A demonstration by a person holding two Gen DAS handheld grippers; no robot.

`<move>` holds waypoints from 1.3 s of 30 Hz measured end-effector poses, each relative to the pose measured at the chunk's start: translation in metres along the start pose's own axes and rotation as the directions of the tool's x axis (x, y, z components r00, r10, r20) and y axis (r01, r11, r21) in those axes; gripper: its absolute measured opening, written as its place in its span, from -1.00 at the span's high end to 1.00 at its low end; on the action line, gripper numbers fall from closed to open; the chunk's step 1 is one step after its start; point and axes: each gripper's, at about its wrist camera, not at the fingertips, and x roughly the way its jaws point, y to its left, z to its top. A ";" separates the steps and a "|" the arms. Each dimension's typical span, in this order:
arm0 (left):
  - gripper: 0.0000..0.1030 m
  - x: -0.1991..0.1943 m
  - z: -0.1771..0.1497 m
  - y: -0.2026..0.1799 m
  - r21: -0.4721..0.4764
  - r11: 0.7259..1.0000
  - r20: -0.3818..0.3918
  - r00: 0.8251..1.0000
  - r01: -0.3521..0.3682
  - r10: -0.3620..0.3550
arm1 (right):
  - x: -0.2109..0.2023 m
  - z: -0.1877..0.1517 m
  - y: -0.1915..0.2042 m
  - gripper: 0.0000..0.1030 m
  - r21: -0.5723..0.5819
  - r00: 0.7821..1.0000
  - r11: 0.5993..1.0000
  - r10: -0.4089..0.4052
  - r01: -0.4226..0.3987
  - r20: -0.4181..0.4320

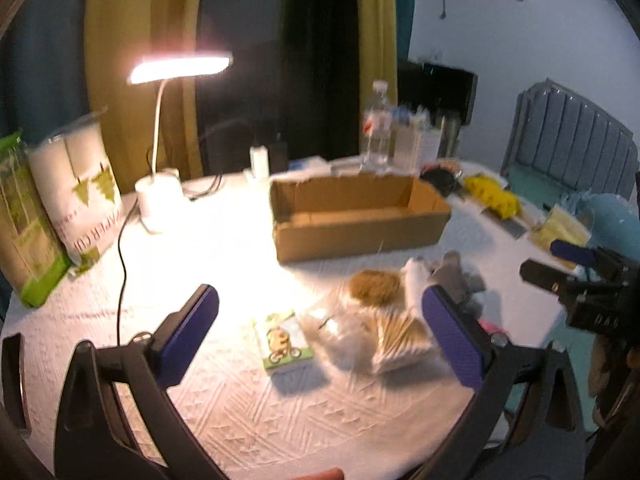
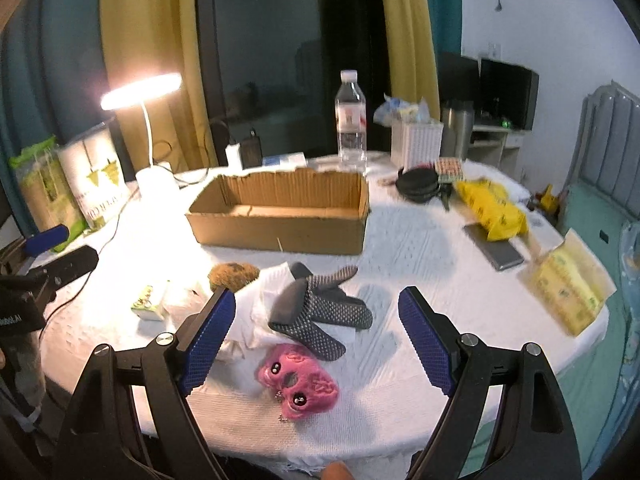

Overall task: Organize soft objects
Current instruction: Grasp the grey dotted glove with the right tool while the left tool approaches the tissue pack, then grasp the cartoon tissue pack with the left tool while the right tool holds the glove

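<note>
Gloves lie in a heap on a white cloth near the table's front edge, beside the pink toy, probably gathered for the empty box behind. Their long axes splay, cuffs toward the camera, fingers back-right. The right gripper hangs spread and empty above them; the left gripper is also spread, holding nothing.

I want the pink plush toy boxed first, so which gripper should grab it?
Probably the right gripper: it is open, with the pink plush toy lying between its fingers. In the left gripper view the toy barely shows.
</note>
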 end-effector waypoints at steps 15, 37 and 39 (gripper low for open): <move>-0.97 0.101 -0.036 0.029 -0.045 0.994 -0.246 0.965 -0.104 0.090 | 0.101 0.000 -0.003 -0.44 0.014 0.977 0.994 0.109 -0.108 -0.181; -0.23 0.112 -0.049 0.038 -0.080 0.997 -0.340 0.940 -0.023 -0.006 | 0.089 0.008 -0.010 0.46 -0.004 0.982 0.993 0.116 -0.118 -0.152; -0.23 0.113 -0.047 0.036 -0.070 0.997 -0.330 0.944 -0.023 -0.002 | 0.083 0.011 -0.012 0.46 -0.008 0.984 0.994 0.109 -0.111 -0.138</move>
